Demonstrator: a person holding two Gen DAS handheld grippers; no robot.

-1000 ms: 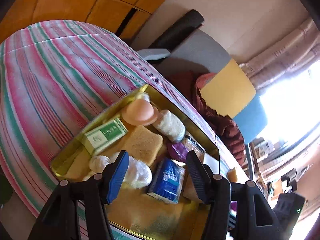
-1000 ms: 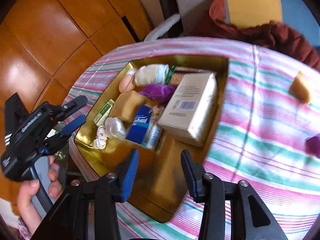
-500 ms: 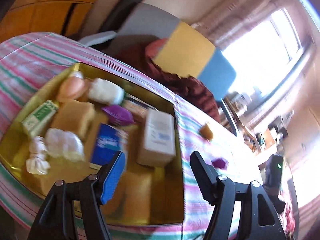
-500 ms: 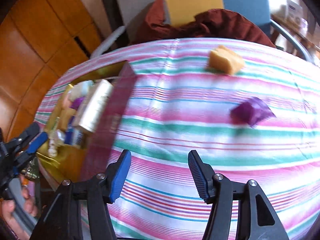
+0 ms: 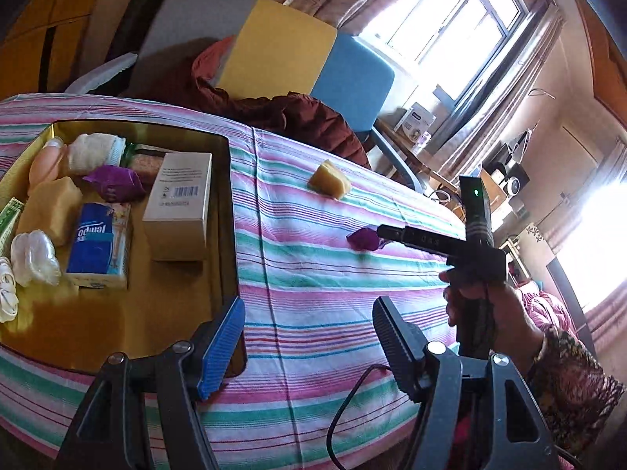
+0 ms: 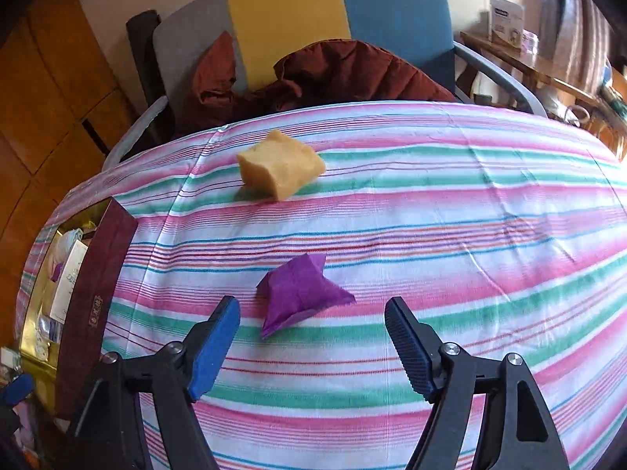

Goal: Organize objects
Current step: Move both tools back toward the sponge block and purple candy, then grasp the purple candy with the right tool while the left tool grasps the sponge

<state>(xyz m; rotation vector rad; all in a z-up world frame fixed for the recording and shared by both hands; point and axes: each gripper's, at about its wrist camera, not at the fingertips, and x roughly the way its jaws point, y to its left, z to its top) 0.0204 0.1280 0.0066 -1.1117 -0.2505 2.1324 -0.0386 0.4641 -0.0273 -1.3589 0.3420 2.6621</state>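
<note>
A gold tin (image 5: 231, 180) sits on the striped tablecloth, holding a beige box (image 5: 178, 203), a blue tissue pack (image 5: 98, 243), a yellow sponge, a purple wrapper and other small items. Out on the cloth lie a yellow sponge (image 6: 280, 164) and a crumpled purple paper (image 6: 299, 291). My right gripper (image 6: 311, 342) hovers just short of the purple paper, its jaws opening with nothing between them. My left gripper (image 5: 307, 348) stands open over the cloth beside the tin's right wall, empty. The left wrist view also shows the purple paper (image 5: 362, 238) at the tip of the right gripper's finger.
A chair (image 6: 298, 11) with grey, yellow and blue panels and a dark red jacket (image 6: 333, 74) stands behind the table. The tin's dark red outer side (image 6: 96, 293) shows at the left. A hand and patterned sleeve (image 5: 564, 376) hold the right gripper. Cluttered shelves sit by the window.
Both views swung right, from the tin toward the open cloth. The right gripper widened and came close to the purple paper. The left gripper left the tin's contents and opened wider.
</note>
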